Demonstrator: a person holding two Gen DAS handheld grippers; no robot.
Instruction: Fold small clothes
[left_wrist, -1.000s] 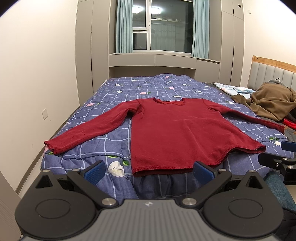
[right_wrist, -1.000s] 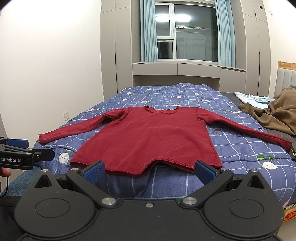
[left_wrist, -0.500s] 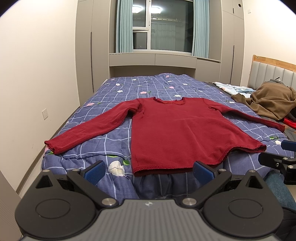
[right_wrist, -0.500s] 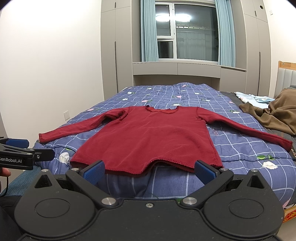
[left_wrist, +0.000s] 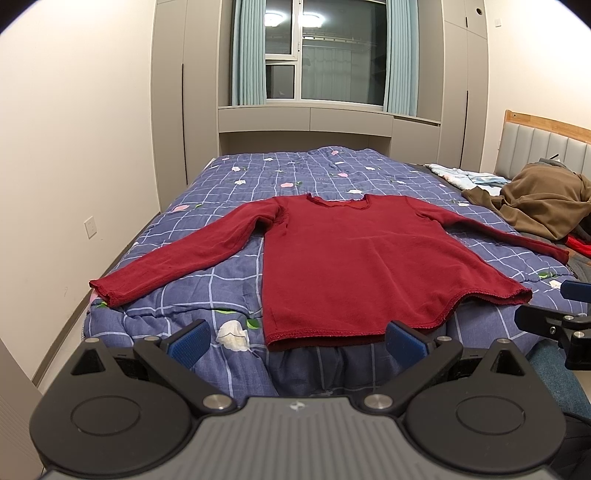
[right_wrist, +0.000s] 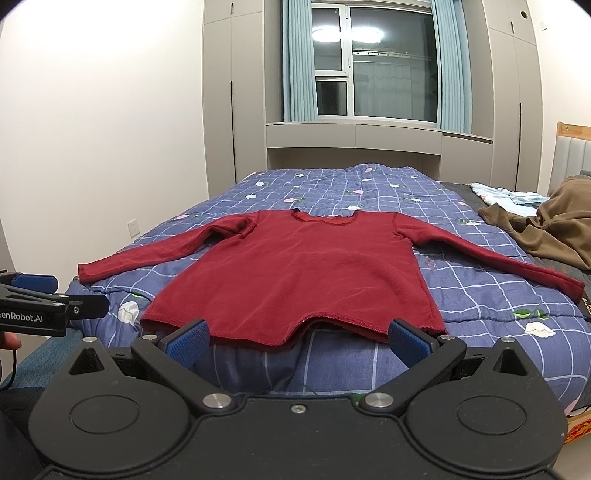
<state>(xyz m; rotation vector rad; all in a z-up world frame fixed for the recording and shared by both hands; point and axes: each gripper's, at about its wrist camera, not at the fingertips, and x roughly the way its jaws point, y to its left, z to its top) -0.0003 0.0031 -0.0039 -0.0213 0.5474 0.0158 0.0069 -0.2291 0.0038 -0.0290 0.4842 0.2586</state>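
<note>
While both tools are held short of the bed's near edge, nothing is gripped. The left gripper (left_wrist: 297, 338) is seen with its blue-padded fingers (left_wrist: 190, 338) spread wide and empty. A dark red long-sleeved knit sweater (left_wrist: 354, 266) is laid flat, sleeves outstretched, on a blue checked floral quilt (left_wrist: 325, 170), its hem at the near edge. The right gripper (right_wrist: 297, 338) is likewise spread wide and empty. A crumpled brown garment (right_wrist: 554, 229) is seen far right.
</note>
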